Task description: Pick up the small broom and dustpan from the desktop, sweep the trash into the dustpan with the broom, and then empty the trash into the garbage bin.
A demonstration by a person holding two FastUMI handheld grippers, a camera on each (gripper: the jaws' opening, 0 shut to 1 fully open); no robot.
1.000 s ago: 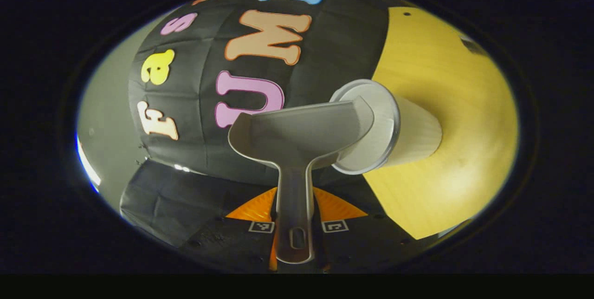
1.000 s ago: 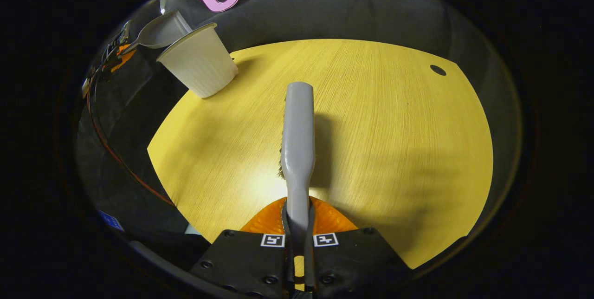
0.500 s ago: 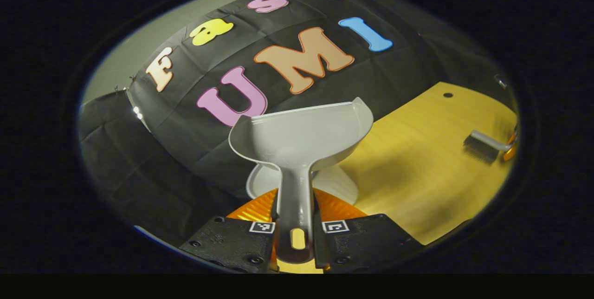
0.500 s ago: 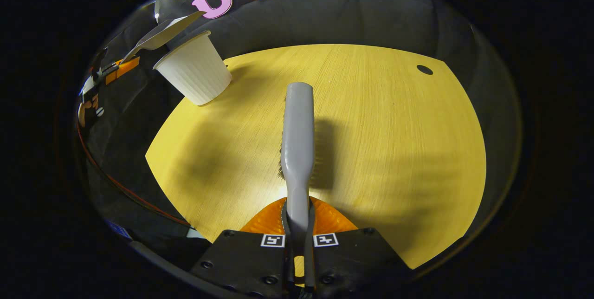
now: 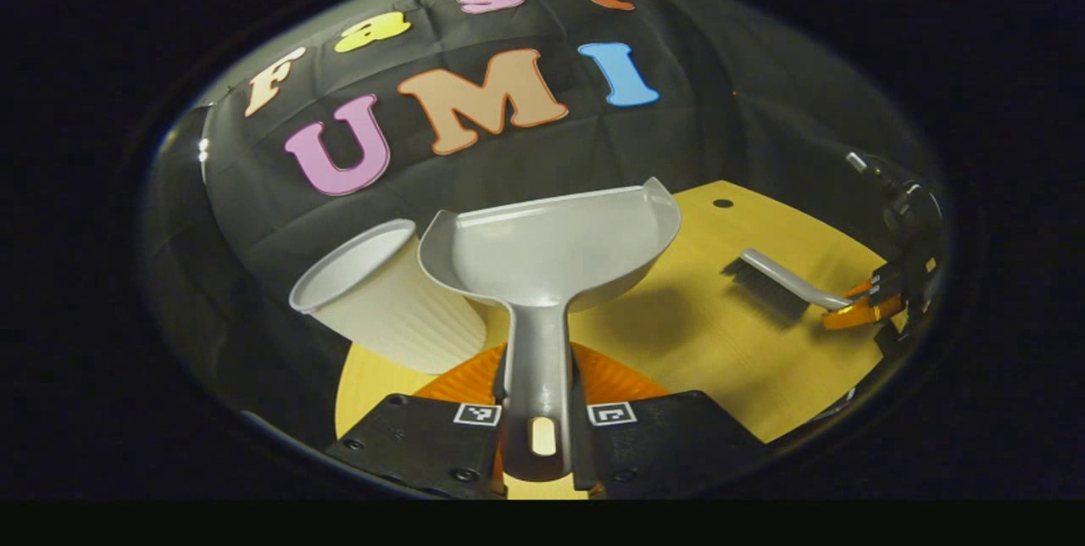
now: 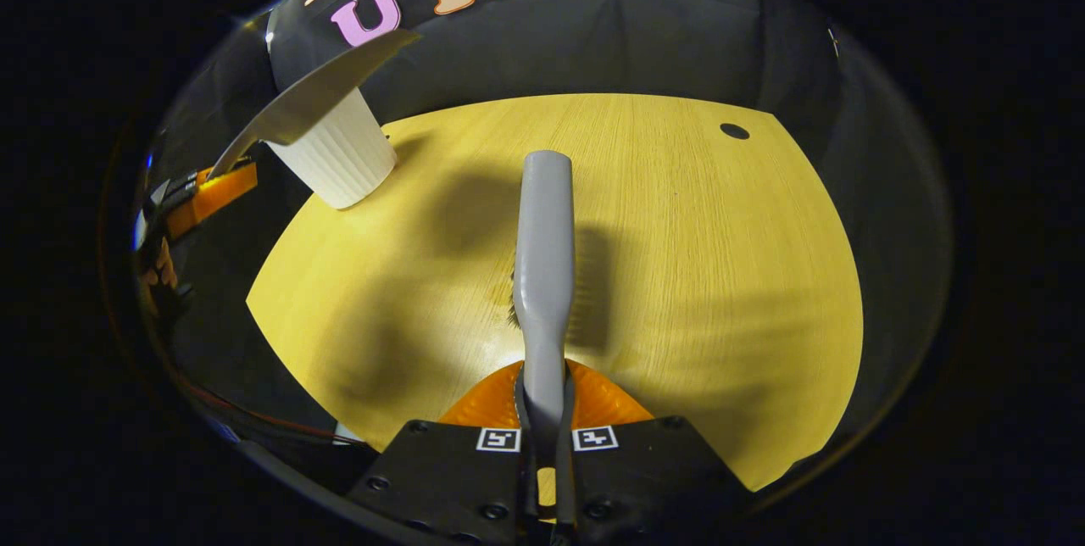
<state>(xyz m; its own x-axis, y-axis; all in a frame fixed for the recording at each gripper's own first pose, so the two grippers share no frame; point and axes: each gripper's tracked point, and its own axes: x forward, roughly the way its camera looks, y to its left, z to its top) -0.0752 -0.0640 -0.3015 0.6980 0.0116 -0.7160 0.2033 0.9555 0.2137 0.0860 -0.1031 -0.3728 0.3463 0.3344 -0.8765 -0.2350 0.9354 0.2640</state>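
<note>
Dustpan up beside the bin, broom over the desk.
Left gripper (image 5: 537, 410) pinches the dustpan (image 5: 555, 251) handle, pan held level just right of the white bin (image 5: 386, 300); right gripper (image 6: 542, 436) clamps the broom (image 6: 542, 249), bristles above the desk (image 6: 695, 258).

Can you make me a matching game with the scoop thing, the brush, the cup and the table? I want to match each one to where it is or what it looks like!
Things:
1. grey plastic dustpan
2. grey small broom with dark bristles
3. white ribbed paper cup
4. yellow wooden desktop

Descriptions:
A. stands near the desktop's edge, open at the top
B. handle pinched in the left gripper
C. has a small dark round hole
D. handle pinched in the right gripper

Pairs: 1-B, 2-D, 3-A, 4-C
</note>
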